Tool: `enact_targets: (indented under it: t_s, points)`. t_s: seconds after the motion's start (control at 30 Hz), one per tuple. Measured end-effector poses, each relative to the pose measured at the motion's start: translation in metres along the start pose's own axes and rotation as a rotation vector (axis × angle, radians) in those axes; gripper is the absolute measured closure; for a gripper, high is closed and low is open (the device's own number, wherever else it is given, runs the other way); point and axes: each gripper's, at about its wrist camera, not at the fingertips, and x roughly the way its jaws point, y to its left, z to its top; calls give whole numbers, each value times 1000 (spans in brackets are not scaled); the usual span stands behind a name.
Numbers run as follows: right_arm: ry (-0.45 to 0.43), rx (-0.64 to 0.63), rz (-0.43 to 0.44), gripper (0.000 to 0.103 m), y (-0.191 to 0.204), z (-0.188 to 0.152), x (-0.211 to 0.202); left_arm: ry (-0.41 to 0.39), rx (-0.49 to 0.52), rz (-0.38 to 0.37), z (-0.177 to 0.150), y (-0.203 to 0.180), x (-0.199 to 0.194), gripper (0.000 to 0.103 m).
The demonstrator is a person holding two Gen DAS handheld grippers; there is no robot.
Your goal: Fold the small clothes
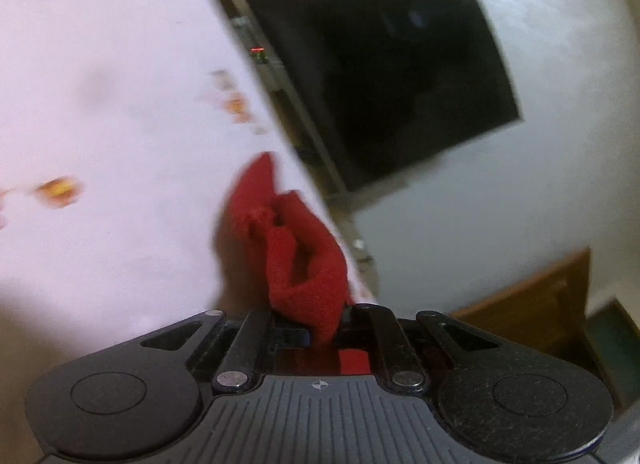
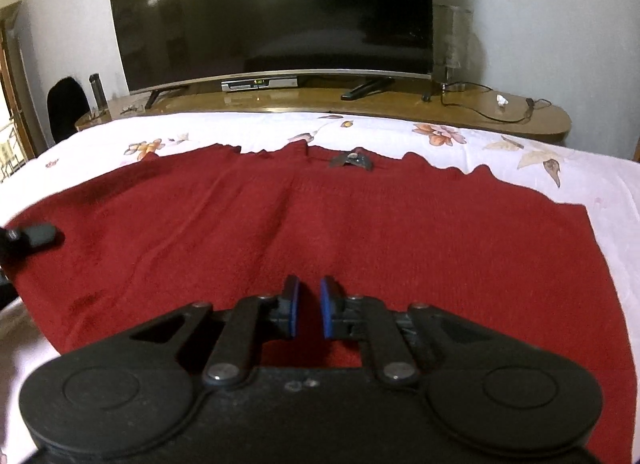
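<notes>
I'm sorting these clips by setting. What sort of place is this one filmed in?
Most likely a room in a home. A large television stands on a wooden cabinet with a set-top box under it, and a red knitted garment lies on a floral sheet.

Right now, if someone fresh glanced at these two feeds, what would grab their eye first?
The red knitted garment, spread flat across the white floral sheet, fills the middle of the right wrist view. Behind it a big dark television stands on a wooden cabinet. In the left wrist view, the left gripper pinches a bunched red fold.
</notes>
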Motion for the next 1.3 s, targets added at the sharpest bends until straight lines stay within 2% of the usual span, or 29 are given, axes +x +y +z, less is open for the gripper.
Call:
enact_targets:
  t_s: [0.2, 0.3, 0.37, 0.4, 0.5, 0.6, 0.63, 0.67, 0.7, 0.73, 0.77, 0.8, 0.83, 0.87, 0.93, 0.97, 1.03, 1.1, 1.23, 1.3]
  points:
    - [0, 84, 46, 93, -13, 1, 2, 69, 147, -157, -1, -69, 20, 94]
    - [0, 148, 88, 95, -24, 1, 3, 161, 231, -233, -17, -104, 41, 94]
    - [3, 250, 128, 96, -43, 2, -3, 242, 288, -254, -33, -122, 60, 94]
    - [-12, 329, 136, 89, -58, 1, -9, 290, 316, -257, -44, -128, 73, 94]
    - [-96, 573, 127, 82, -118, -11, -40, 423, 337, -229, -78, -129, 111, 94]
    - [-149, 676, 91, 77, -167, -26, -74, 583, 339, -139, -118, -113, 152, 94]
    - [-155, 697, 86, 76, -179, -30, -84, 604, 374, -114, -129, -110, 158, 93]
    - [-159, 709, 84, 74, -187, -33, -92, 573, 435, -116, -135, -115, 153, 93]
    - [-164, 716, 84, 71, -194, -37, -99, 573, 454, -116, -136, -120, 151, 92]
    - [-172, 721, 89, 69, -199, -40, -106, 584, 453, -119, -132, -124, 150, 81]
    - [-180, 727, 100, 61, -201, -42, -112, 593, 452, -141, -128, -130, 145, 59]
    - [-190, 737, 117, 48, -203, -45, -116, 597, 465, -181, -123, -137, 134, 48]
    - [-196, 748, 135, 42, -202, -47, -117, 590, 485, -218, -117, -143, 123, 35]
    - [-199, 755, 154, 36, -202, -49, -117, 581, 493, -244, -108, -147, 116, 34]
    - [-182, 763, 215, 35, -197, -50, -110, 552, 477, -272, -88, -147, 101, 34]
    - [-161, 765, 243, 36, -196, -48, -103, 509, 467, -257, -76, -142, 93, 34]
    - [-115, 763, 301, 37, -190, -45, -87, 425, 451, -156, -54, -128, 88, 35]
    - [-76, 744, 317, 39, -185, -41, -72, 378, 417, -41, -37, -111, 92, 35]
    - [-10, 717, 347, 42, -178, -31, -52, 372, 393, 97, -20, -86, 105, 35]
    - [29, 671, 327, 45, -173, -25, -47, 384, 383, 120, -21, -79, 108, 35]
